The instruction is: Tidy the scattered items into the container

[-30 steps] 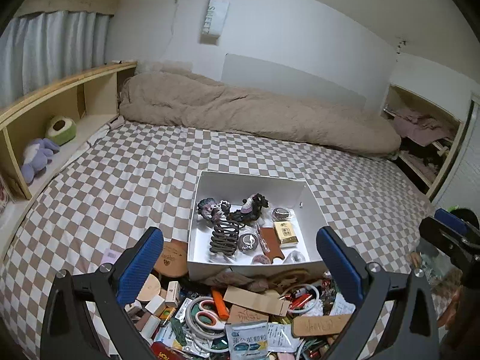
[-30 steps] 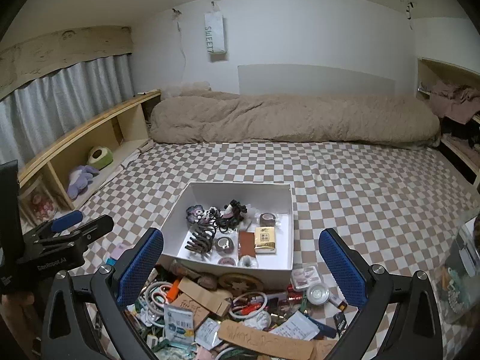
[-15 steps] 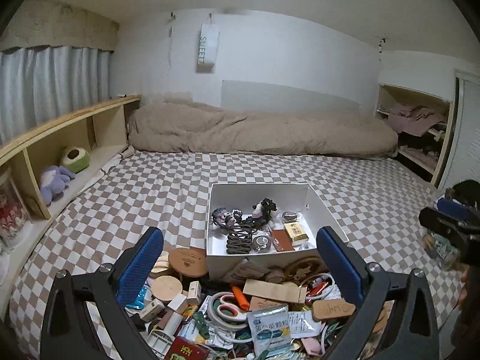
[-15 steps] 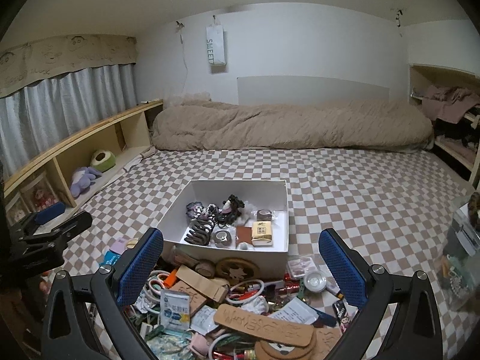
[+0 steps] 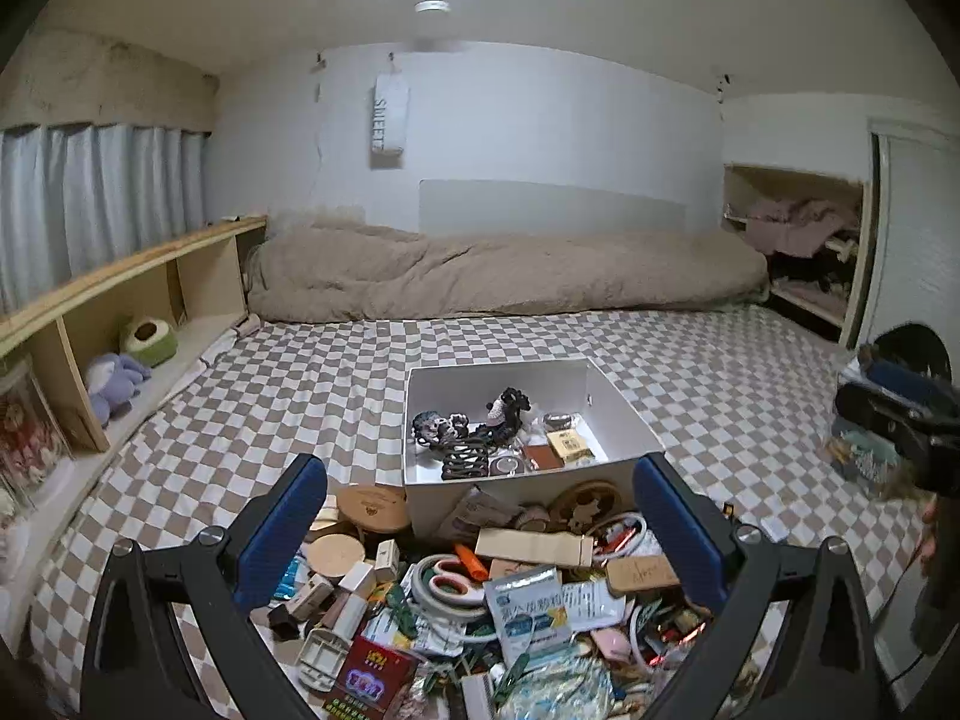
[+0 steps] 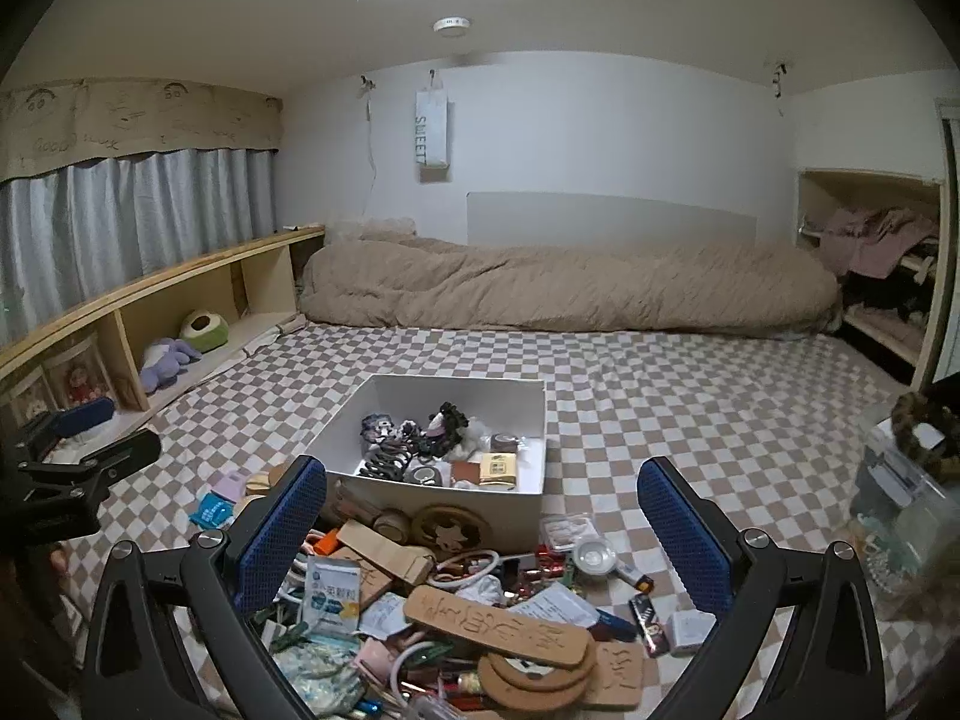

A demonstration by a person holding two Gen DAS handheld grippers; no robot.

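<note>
A white open box (image 5: 624, 405) (image 6: 528, 501) sits on the checkered bed and holds hair clips, a small yellow pack and other bits. In front of it lies a heap of scattered items (image 5: 480, 588) (image 6: 444, 606): wooden tags, scissors, a blue-white sachet, rings, small boxes. My left gripper (image 5: 480, 516) hangs open above the heap, nothing between its blue pads. My right gripper (image 6: 480, 516) is also open and empty over the heap. Each gripper shows at the edge of the other's view, the right gripper (image 5: 894, 414) and the left gripper (image 6: 78, 468).
A beige duvet (image 5: 498, 276) lies along the far wall. A wooden shelf (image 5: 120, 306) with plush toys runs down the left side. A clear bag of items (image 6: 906, 516) sits at the right. Checkered sheet (image 6: 690, 396) surrounds the box.
Both cameras have tilted upward and pulled back slightly; more ceiling shows and the box sits lower in view. Both grippers stay open and empty.
</note>
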